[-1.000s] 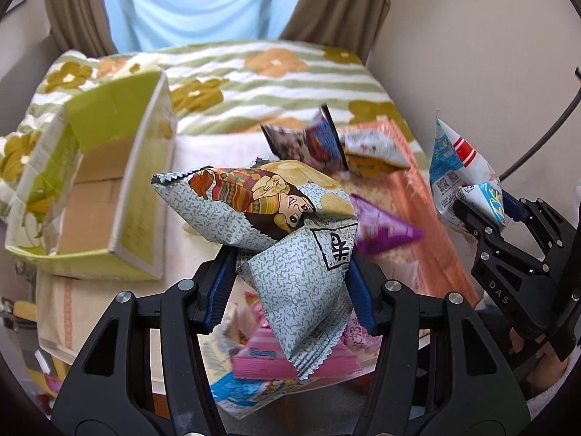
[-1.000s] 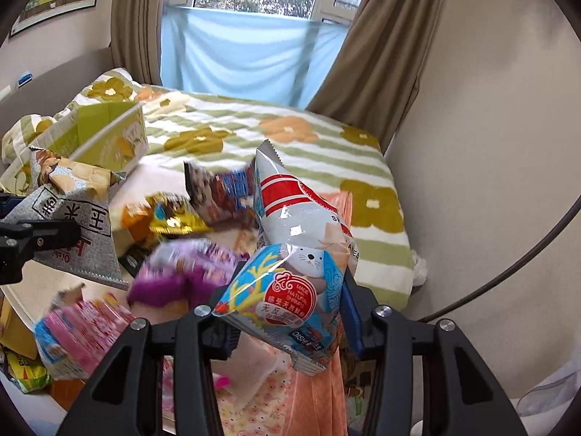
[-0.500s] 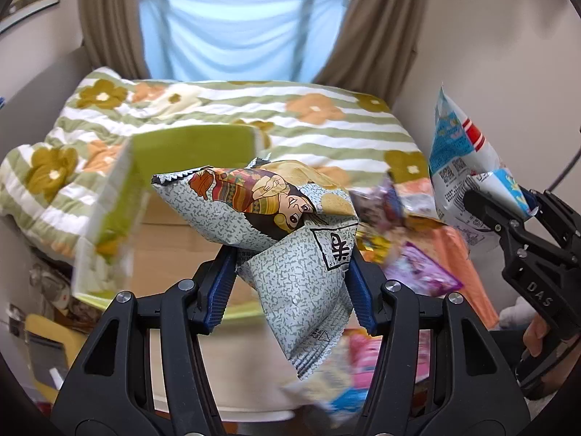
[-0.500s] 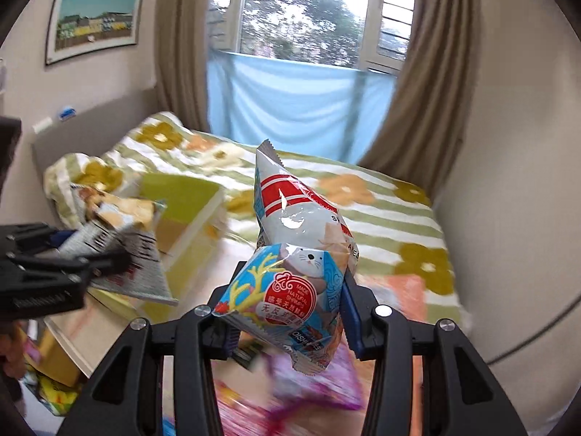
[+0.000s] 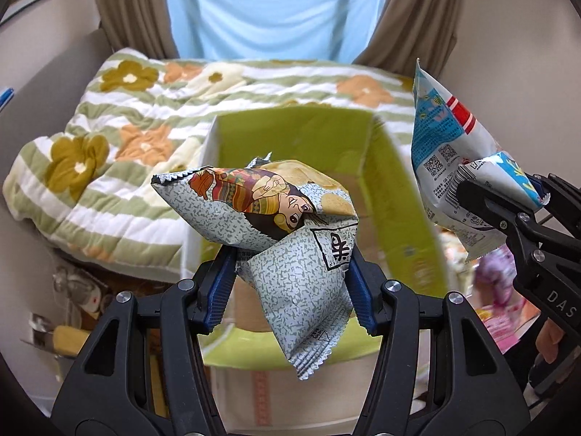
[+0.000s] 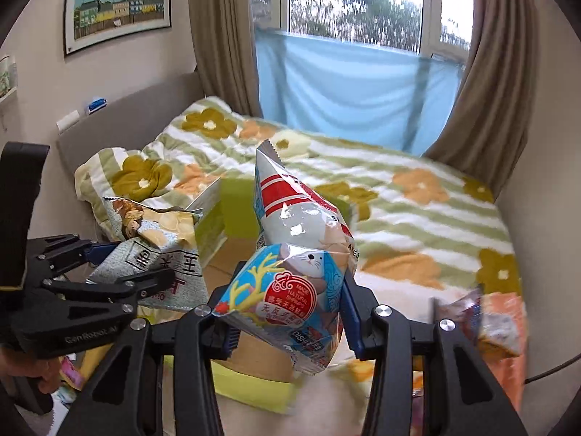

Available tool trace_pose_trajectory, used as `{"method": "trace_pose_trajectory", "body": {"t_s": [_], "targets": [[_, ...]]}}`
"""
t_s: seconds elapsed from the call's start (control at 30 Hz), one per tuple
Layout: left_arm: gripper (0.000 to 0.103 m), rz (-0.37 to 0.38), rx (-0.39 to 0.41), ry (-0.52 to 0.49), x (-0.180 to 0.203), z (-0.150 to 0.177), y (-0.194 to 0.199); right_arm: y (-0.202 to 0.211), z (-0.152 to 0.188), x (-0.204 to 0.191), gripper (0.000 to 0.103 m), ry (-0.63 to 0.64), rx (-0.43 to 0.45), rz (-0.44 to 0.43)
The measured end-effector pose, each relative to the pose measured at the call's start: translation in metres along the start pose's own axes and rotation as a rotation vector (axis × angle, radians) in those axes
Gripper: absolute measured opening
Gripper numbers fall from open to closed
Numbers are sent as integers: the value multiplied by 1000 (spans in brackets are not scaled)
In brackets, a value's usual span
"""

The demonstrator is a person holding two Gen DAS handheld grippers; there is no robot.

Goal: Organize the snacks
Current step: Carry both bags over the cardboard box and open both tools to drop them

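My left gripper [image 5: 290, 283] is shut on a grey speckled snack bag [image 5: 276, 225] with a cartoon figure, held above the open green cardboard box [image 5: 399, 181]. My right gripper [image 6: 287, 312] is shut on a blue and white snack bag [image 6: 301, 254] with a red-striped top and a seal picture, also over the green box [image 6: 239, 210]. The right gripper [image 5: 508, 214] with its blue bag [image 5: 446, 152] shows at the right of the left wrist view. The left gripper [image 6: 109, 265] with the grey bag [image 6: 159, 243] shows at the left of the right wrist view.
The box stands beside a bed with a green-striped flowered quilt [image 5: 145, 116]. More snack packets [image 5: 504, 290] lie blurred at the lower right, one [image 6: 486, 316] on an orange cloth. Curtains and a window [image 6: 356, 29] are behind. Clutter [image 5: 72, 305] lies low at left.
Both grippers have swung left from the pile of snacks toward the green box, each still holding its bag. The box now lies directly under the bags.
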State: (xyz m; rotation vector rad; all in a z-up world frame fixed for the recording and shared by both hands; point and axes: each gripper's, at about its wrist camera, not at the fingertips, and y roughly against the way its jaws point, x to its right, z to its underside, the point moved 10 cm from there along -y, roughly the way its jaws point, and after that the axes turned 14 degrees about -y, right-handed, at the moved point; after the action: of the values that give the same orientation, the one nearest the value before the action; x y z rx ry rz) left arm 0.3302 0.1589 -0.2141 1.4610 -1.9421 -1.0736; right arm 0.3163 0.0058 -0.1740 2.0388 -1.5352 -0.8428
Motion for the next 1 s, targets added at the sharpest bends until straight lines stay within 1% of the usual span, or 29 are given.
{"method": "trace_pose_trajectory", "body": {"t_s": [0.17,0.27,0.4,0.5,0.53,0.57,0.6,0.63,0.7,0.83,1.0], "targets": [[53,2,-52,-42,-15,13,-32,-32,14,-16,42,-30,-69,24],[53,16,-73,-62,-13,19,-48,-46,20,-18,42,-57,-104,35],[53,39,-98,-97,-7,25,-64,-56,24,-13,42,-85,-125,49],[60,33,-107,-120,-1,26,-69,-61,27,-10,42,-105,-138,51],[75,25,-110,-124,1,27,-69,-63,27,-9,42,-108,-143,52],[94,9,-111,-125,0,27,-69,-64,28,-8,42,-110,-148,52],[100,0,-105,-122,0,26,-68,-65,28,-7,42,-112,-152,53],[102,-5,-91,-114,-2,25,-65,-67,28,-6,42,-114,-157,52],[102,-4,-91,-98,-5,27,-61,-69,28,-5,42,-112,-167,51],[102,-28,-91,-63,-13,35,-48,-72,34,-4,42,-89,-184,49],[102,-35,-106,-26,-11,46,-42,-83,44,-11,42,-64,-215,54]]}}
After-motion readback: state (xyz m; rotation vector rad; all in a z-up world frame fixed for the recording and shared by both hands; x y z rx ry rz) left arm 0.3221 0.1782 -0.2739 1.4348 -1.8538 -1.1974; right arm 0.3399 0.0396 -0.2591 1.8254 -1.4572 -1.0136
